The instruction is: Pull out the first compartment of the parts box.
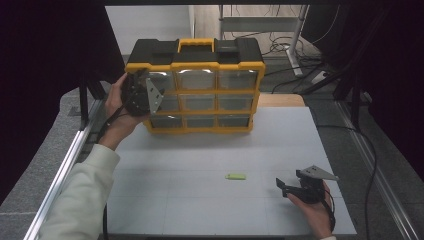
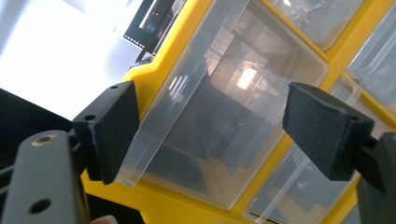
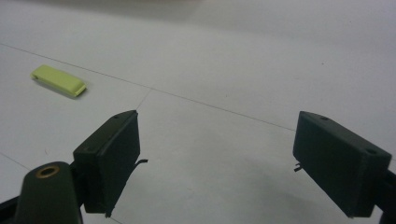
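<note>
A yellow and black drawer organizer (image 1: 218,65) stands upright at the back of the white table (image 1: 200,210). My left gripper (image 1: 150,90) is held against its top-left clear drawer (image 2: 224,107). In the left gripper view its jaws (image 2: 212,130) stand wide on either side of that drawer's front; whether the pads touch it I cannot tell. A small flat light-green piece (image 1: 235,176) lies alone on the table. My right gripper (image 1: 282,187) rests low at the front right, open, with nothing between its jaws (image 3: 215,163). The green piece (image 3: 59,80) lies to its upper left, apart from it.
The organizer has three rows of clear drawers (image 1: 198,102). An aluminium rail (image 1: 65,165) runs along the table's left side. Cables (image 1: 295,55) lie on the floor behind the table. Dark curtains hang at both sides.
</note>
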Action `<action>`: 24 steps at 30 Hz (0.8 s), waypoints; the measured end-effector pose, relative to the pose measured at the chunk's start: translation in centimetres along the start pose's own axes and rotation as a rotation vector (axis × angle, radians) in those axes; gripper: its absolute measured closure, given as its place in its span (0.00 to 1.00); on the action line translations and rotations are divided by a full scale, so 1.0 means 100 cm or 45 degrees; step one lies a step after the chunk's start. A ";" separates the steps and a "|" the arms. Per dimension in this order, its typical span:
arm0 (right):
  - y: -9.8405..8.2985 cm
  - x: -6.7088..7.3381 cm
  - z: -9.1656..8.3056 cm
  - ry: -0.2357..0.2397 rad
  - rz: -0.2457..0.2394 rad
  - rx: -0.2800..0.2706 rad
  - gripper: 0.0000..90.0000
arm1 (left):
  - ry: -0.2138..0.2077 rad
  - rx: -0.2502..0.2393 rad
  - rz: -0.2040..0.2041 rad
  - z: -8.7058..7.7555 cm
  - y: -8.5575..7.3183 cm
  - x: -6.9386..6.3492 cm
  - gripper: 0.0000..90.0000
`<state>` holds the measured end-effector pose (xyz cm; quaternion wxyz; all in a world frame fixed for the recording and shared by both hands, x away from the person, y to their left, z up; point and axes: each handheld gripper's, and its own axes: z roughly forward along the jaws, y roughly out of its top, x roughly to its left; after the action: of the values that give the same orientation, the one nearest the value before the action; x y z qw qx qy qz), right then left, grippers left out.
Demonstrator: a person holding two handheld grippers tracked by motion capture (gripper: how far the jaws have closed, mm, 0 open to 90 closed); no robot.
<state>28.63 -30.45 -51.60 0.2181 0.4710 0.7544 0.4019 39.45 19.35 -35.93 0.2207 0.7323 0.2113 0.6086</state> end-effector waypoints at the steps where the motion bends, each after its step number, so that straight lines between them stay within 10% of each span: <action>1: 0.000 0.000 0.000 0.000 0.001 0.000 0.17 | 0.004 -0.001 0.001 0.000 0.000 0.000 0.23; 24: 0.000 0.000 -0.001 0.001 0.014 -0.006 0.17 | 0.090 -0.009 0.035 -0.004 -0.002 0.002 0.49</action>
<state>28.60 -30.47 -51.53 0.2168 0.4746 0.7508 0.4050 39.12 19.61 -35.84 0.2073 0.7123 0.2066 0.6380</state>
